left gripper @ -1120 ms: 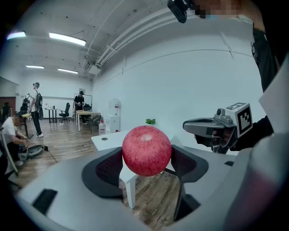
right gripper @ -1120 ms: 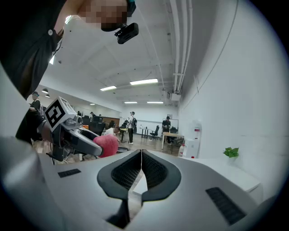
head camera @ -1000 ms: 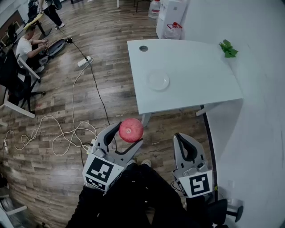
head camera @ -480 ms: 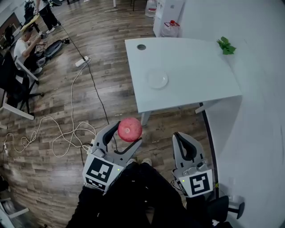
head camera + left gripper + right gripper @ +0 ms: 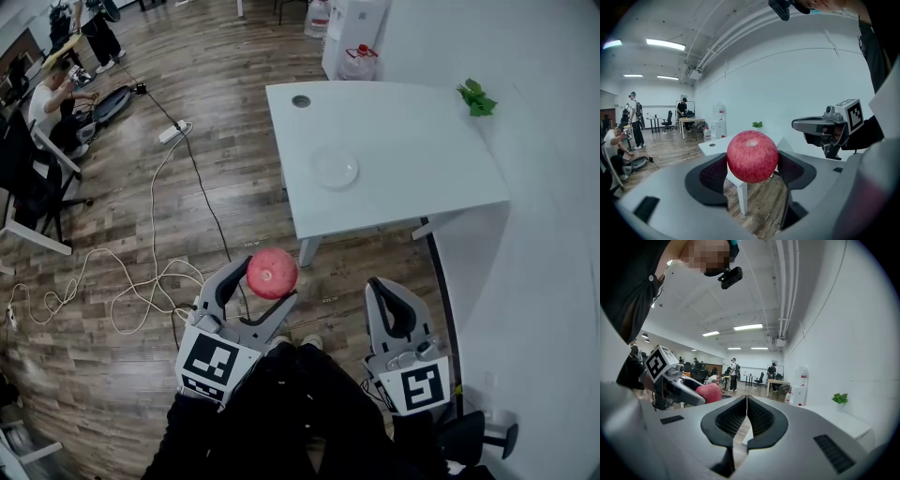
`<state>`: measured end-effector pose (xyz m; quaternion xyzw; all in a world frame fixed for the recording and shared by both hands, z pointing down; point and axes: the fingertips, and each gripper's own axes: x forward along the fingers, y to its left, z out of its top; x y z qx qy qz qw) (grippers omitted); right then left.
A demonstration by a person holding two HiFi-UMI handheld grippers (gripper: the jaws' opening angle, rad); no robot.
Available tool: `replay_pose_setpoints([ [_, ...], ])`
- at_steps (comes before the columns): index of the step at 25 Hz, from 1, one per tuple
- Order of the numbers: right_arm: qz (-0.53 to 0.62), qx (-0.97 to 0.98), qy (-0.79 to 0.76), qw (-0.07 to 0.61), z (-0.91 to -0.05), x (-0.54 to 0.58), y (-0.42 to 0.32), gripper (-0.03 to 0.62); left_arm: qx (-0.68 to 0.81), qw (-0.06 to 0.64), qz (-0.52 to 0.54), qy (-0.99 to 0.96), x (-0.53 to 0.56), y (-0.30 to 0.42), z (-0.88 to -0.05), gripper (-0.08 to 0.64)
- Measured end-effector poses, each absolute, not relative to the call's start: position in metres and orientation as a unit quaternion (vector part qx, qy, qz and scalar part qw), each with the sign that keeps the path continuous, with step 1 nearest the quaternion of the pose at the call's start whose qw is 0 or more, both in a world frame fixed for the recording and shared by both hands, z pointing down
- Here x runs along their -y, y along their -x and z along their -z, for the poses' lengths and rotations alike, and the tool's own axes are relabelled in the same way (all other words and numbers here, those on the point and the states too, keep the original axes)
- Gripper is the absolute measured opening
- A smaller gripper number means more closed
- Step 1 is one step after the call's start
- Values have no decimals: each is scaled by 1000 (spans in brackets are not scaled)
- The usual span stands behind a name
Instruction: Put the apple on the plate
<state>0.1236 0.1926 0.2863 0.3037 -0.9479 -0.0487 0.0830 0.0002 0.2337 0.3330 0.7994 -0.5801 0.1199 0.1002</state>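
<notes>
Resting between the two jaws of the left gripper (image 5: 265,283), a red apple (image 5: 273,273) is held in the air above the wood floor (image 5: 112,225), off the near edge of the white desk (image 5: 412,159) and not over it. In the left gripper view the dark ribbed pads press against the apple's two sides, and its pale stem dimple faces up.

The small clear plate (image 5: 335,171) lies flat on the desk, about midway between the desk's near and far edges and toward its left side, well apart from the apple.

The right gripper (image 5: 385,292) is to the right of the apple, also in front of the desk's near edge, beside a white wall. Its jaws are pressed together with nothing between them, leaving only a thin seam where the pads meet.

A round cable hole (image 5: 301,101) sits at the desk's far left corner, and a small green plant (image 5: 477,97) at its far right corner. Beyond the far edge of the desk stand large water bottles (image 5: 364,58). Left of the desk, a white cable (image 5: 155,277) loops across the floor from a power strip (image 5: 174,130). Farther left of the desk, a person (image 5: 54,89) sits low near the floor.
</notes>
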Motion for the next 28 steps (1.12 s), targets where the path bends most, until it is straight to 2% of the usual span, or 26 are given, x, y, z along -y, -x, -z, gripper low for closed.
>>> replay_pose_setpoints([
  [5, 52, 945, -312, 81, -284, -196, -116, 43, 575, 77, -123, -806, -240, 13, -333, 345],
  [11, 56, 945, -312, 79, -285, -207, -102, 41, 582, 85, -118, -800, -251, 24, -332, 345],
  [28, 65, 943, -316, 77, -284, -209, -91, 41, 586, 52, -116, -800, -255, 34, -326, 345],
])
